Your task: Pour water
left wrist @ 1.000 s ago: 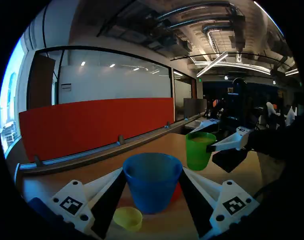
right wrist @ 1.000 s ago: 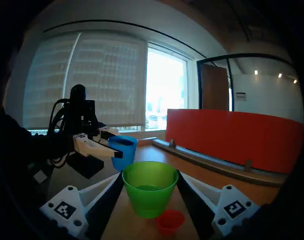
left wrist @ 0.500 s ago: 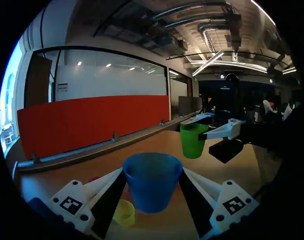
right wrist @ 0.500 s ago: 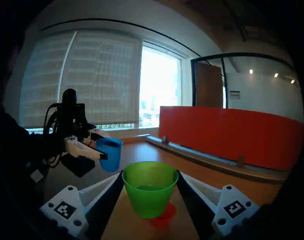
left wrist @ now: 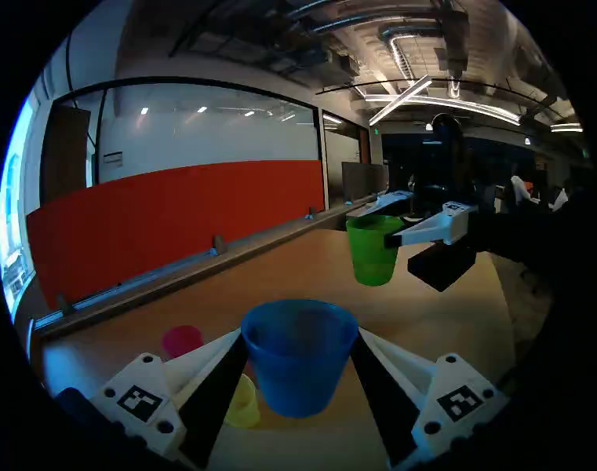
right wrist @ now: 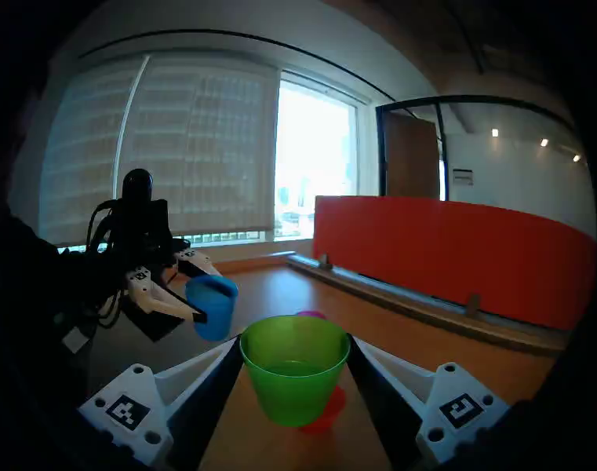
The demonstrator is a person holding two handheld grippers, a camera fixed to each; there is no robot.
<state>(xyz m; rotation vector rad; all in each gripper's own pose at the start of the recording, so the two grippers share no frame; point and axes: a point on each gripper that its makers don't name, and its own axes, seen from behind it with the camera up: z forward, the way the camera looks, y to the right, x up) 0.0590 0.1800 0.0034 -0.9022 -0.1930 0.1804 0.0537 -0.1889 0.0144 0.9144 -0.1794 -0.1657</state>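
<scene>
Now both cups are raised higher over the table [left wrist: 314, 271] than a second ago: the blue cup [left wrist: 300, 361] is pinched by the left gripper [left wrist: 298, 339], the green cup [right wrist: 294, 377], water inside, by the right gripper [right wrist: 295, 341]. Both are held upright; pouring is not begun.

A blue tapered plastic cup [left wrist: 300, 369] is upright in the air, clamped at its sides between the fingers of the left gripper [left wrist: 298, 336]. A translucent green tapered plastic cup [right wrist: 295, 388] is also upright in the air, gripped by the right gripper [right wrist: 294, 341], with shallow water [right wrist: 294, 367] inside. It is well apart from the blue cup, to the blue cup's right.
</scene>
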